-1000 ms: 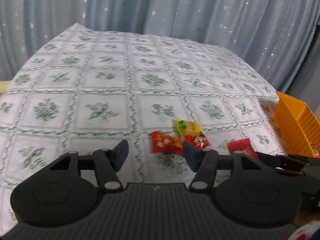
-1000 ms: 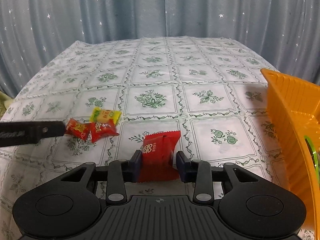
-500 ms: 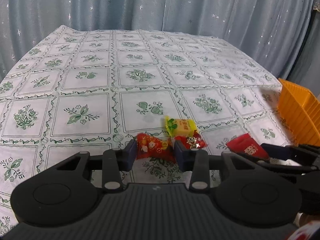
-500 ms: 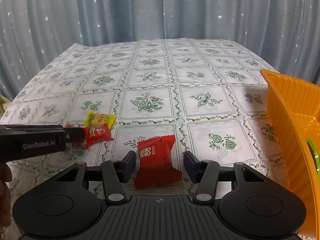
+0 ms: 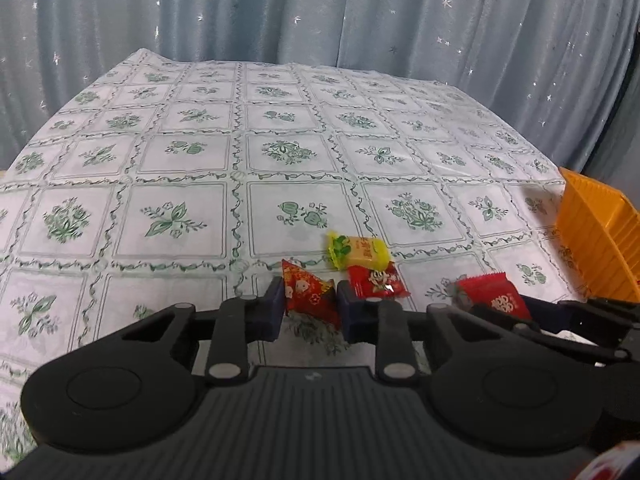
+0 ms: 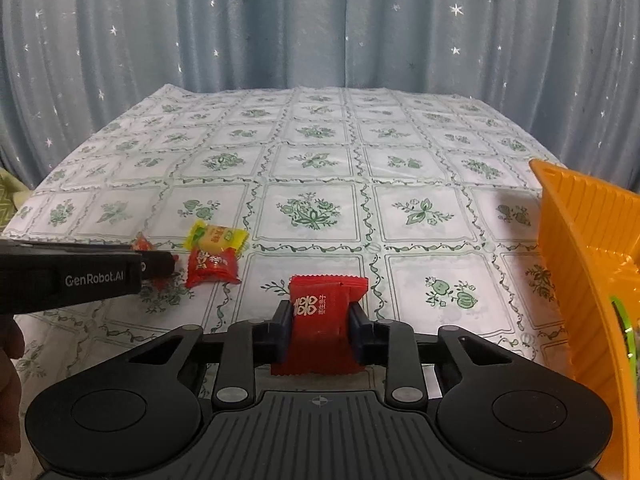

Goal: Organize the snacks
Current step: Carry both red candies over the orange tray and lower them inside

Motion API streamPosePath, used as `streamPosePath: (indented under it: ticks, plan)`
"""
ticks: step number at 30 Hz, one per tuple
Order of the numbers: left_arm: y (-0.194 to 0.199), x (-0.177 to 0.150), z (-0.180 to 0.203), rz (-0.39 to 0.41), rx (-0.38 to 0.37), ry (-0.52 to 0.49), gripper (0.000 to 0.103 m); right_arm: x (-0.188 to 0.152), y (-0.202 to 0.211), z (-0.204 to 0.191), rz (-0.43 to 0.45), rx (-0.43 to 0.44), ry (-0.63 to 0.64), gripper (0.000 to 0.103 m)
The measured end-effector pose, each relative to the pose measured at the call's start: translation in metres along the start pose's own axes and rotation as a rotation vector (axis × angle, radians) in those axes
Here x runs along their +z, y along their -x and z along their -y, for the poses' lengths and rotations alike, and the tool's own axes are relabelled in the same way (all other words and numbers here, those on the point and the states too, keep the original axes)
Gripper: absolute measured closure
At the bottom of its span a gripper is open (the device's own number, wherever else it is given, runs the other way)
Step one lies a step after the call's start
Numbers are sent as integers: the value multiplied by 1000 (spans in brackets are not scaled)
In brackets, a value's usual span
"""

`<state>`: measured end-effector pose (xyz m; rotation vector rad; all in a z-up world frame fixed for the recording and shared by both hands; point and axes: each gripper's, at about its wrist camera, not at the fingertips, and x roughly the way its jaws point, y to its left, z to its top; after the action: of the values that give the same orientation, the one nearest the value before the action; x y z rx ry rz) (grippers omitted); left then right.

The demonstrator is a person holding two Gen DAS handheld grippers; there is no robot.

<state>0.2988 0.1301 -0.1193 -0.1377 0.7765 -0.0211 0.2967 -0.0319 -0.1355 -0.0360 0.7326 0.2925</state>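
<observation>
Both closing in since half a sec ago: right gripper [image 6: 320, 330] now pinching flat red foil packet w/ white characters [image 6: 318, 312], left gripper [image 5: 310, 312] clamping red patterned triangular candy [image 5: 308, 294]. Mid-pickup prob. Next: lifting, carrying to orange ribbed plastic bin [image 6: 580, 264] on the right.

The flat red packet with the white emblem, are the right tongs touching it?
Touching: the right wrist view shows both fingers of the right tongs pressed against the flat red packet's sides.
</observation>
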Motion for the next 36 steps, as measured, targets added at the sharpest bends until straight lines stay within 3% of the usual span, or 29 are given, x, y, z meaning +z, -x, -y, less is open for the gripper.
streamPosePath:
  ticks: [19,36]
  plan:
    - [114,-27,67,73,-29,8,79,-21,130,42,58,35,-106,74]
    - [214,-73,120,73,-45,9,79,-61,237,68,105,22,-145,74]
